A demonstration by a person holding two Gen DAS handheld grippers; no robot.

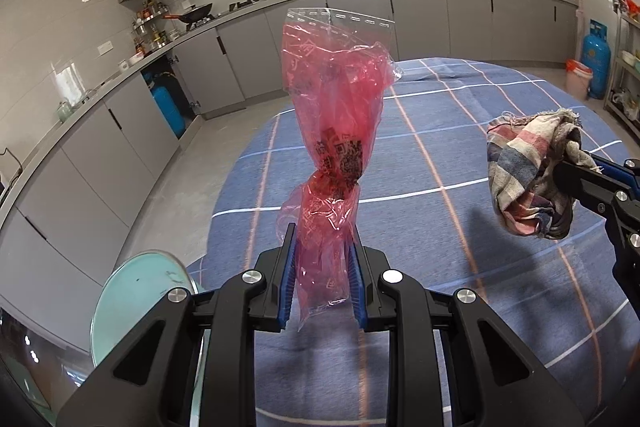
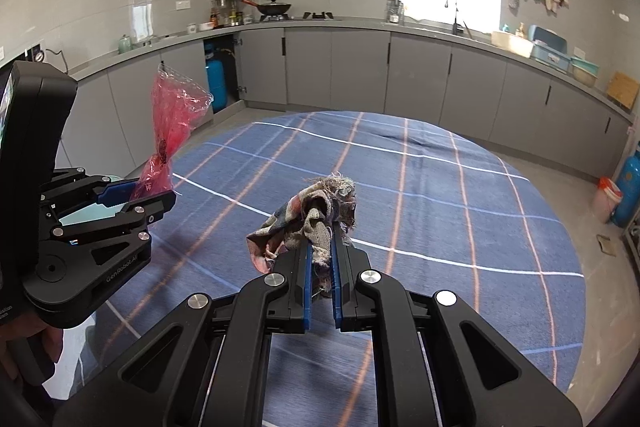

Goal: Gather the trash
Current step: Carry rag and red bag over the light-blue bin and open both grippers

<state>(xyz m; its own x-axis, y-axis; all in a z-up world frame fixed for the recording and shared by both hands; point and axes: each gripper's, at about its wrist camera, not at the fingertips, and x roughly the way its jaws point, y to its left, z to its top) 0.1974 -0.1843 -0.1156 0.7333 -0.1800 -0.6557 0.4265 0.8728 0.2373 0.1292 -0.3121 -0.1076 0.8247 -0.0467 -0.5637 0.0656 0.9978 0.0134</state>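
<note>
While the left tool (image 1: 322, 267) pinches the lower end of a twisted red plastic bag (image 1: 334, 131), the bag stands with its long axis running away from the fingers, its clear open mouth pointing up above the blue checked desk (image 1: 460, 155); to the right, the right tool (image 2: 322, 255) is closed on a crumpled, frayed striped rag (image 2: 310, 217) held over the same desk

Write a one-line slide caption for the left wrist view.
Left gripper holds a crumpled red plastic bag upright above the blue plaid tablecloth, while the right gripper grips a striped rag.
</note>
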